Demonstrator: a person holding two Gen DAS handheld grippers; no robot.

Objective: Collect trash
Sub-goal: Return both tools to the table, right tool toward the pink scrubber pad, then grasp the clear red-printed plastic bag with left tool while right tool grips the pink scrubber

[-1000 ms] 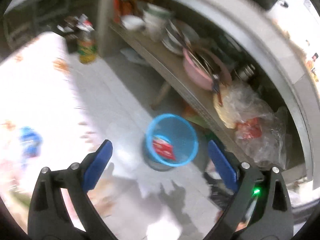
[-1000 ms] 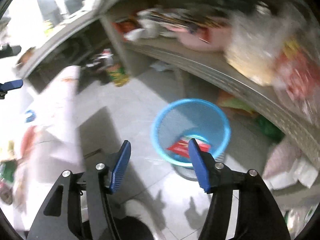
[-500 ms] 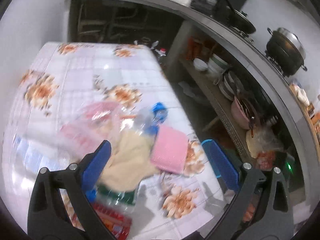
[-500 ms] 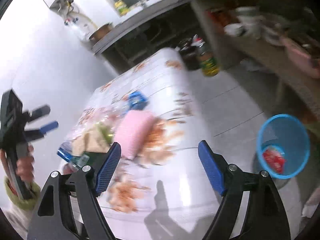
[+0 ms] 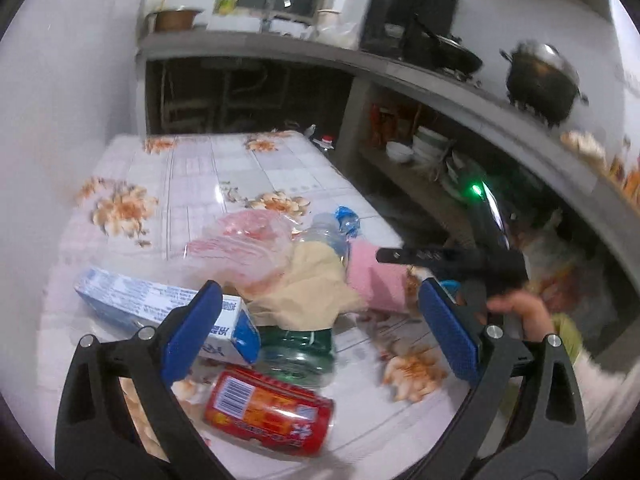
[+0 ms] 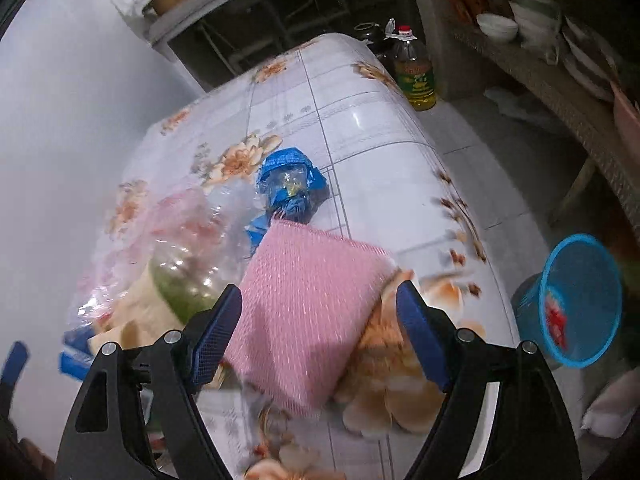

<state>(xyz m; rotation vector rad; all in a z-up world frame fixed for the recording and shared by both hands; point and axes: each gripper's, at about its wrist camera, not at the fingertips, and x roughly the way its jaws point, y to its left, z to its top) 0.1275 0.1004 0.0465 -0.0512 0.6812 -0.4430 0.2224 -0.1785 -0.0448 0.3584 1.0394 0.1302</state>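
Observation:
Trash lies piled on a floral table (image 5: 192, 176): a red can (image 5: 268, 408), a green plastic bottle (image 5: 298, 350), a blue-and-white carton (image 5: 160, 300), a beige paper bag (image 5: 308, 284), a clear pink plastic bag (image 5: 240, 240), a pink cloth (image 6: 308, 312) and a blue crumpled wrapper (image 6: 290, 184). My left gripper (image 5: 320, 332) is open above the can and bottle. My right gripper (image 6: 320, 340) is open over the pink cloth, its jaws either side of it. A blue bin (image 6: 576, 300) on the floor holds a red wrapper.
A white wall runs along the table's left side. An oil bottle (image 6: 414, 76) stands on the floor past the table. A concrete counter and shelf with bowls (image 6: 496, 26), plates and pots (image 5: 540, 80) run along the right.
Both grippers swung from the blue bin on the floor back to the table. They now hover low over the trash pile, the right one close over the pink cloth.

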